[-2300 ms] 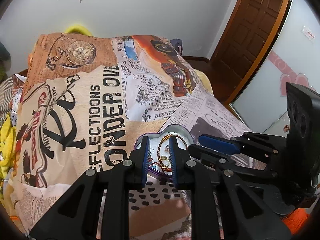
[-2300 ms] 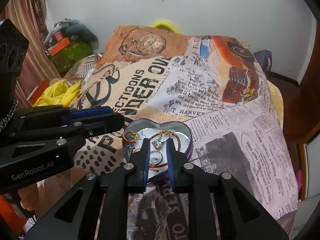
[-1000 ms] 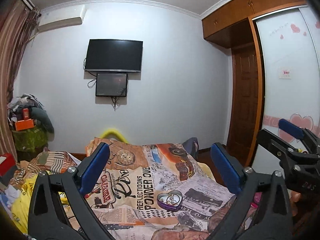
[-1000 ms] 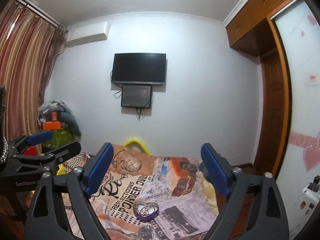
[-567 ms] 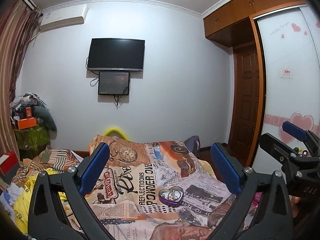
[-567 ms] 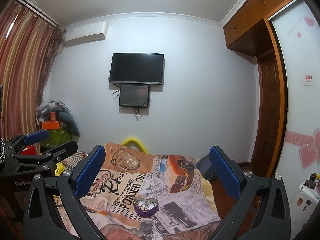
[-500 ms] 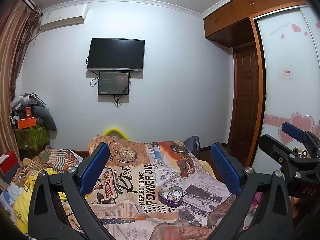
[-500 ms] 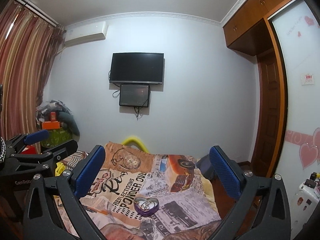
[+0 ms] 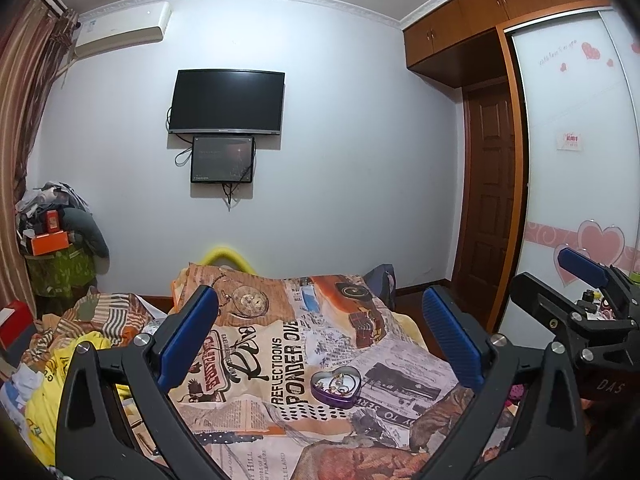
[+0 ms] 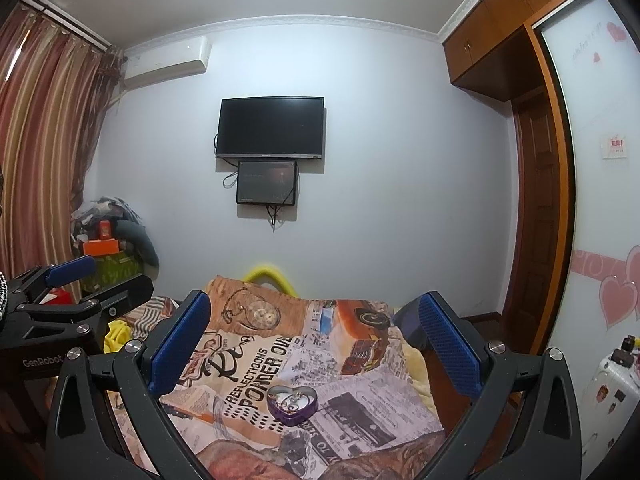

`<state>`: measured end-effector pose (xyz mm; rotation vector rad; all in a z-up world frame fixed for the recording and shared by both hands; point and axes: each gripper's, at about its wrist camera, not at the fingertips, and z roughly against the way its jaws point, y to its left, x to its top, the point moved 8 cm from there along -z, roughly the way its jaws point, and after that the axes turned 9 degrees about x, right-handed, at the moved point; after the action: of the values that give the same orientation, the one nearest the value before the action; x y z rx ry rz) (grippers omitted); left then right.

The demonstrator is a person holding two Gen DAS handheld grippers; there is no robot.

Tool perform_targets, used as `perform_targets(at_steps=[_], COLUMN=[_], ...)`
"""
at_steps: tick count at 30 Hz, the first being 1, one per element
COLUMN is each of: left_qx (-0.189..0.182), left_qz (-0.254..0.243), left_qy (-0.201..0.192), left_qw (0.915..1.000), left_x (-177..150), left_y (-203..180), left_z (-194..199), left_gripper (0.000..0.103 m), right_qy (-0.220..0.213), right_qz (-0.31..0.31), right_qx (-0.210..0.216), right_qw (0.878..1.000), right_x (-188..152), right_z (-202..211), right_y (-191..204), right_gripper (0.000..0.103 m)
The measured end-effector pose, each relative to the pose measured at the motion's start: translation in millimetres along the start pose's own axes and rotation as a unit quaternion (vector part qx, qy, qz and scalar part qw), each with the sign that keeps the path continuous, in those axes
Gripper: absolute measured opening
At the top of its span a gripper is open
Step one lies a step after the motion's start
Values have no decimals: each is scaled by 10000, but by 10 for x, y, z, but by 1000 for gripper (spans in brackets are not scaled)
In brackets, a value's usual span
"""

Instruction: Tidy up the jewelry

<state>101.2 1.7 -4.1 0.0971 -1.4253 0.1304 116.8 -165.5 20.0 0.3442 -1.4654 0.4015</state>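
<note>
A purple heart-shaped tin [image 9: 336, 386] [image 10: 292, 404] with rings and bangles inside lies open on the printed bedspread [image 9: 280, 344] [image 10: 360, 408]. My left gripper [image 9: 320, 340] is held back from the bed, well away from the tin, its blue-padded jaws wide open and empty. My right gripper [image 10: 314, 340] is likewise pulled back, wide open, nothing between its fingers. The right gripper [image 9: 580, 292] shows at the right edge of the left wrist view. At the left edge of the right wrist view is the left gripper [image 10: 68, 280].
A television [image 9: 228, 102] and a smaller screen [image 9: 222, 159] hang on the far wall. Piled clothes and boxes [image 9: 52, 248] stand at the left by a striped curtain [image 10: 36, 152]. A wooden door [image 9: 490, 200] and a wardrobe with heart stickers [image 9: 580, 184] are on the right.
Earlier both grippers were nearly shut right over the tin. They have since drawn back and up and opened wide. In the last half second nothing moves.
</note>
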Motion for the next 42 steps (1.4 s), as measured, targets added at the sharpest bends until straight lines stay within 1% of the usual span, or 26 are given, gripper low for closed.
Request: perform_targets(at_steps=[23, 29, 42], left_qx=[22, -15, -92], left_qz=[-51, -81, -91], left_qy=[129, 110, 151], left_qw=[9999, 9999, 9998], left_x=[-27, -23, -40], left_y=[-78, -105, -120], left_z=[-62, -55, -69], left_gripper=[102, 102, 103], right_qy=[135, 198, 197], right_qz=[-285, -325, -347], right_qx=[43, 53, 30], right_qw=[9995, 9993, 9992], right_x=[-34, -63, -52], right_z=[-3, -25, -28], right_y=[-116, -129, -146], right_gripper=[103, 103, 103])
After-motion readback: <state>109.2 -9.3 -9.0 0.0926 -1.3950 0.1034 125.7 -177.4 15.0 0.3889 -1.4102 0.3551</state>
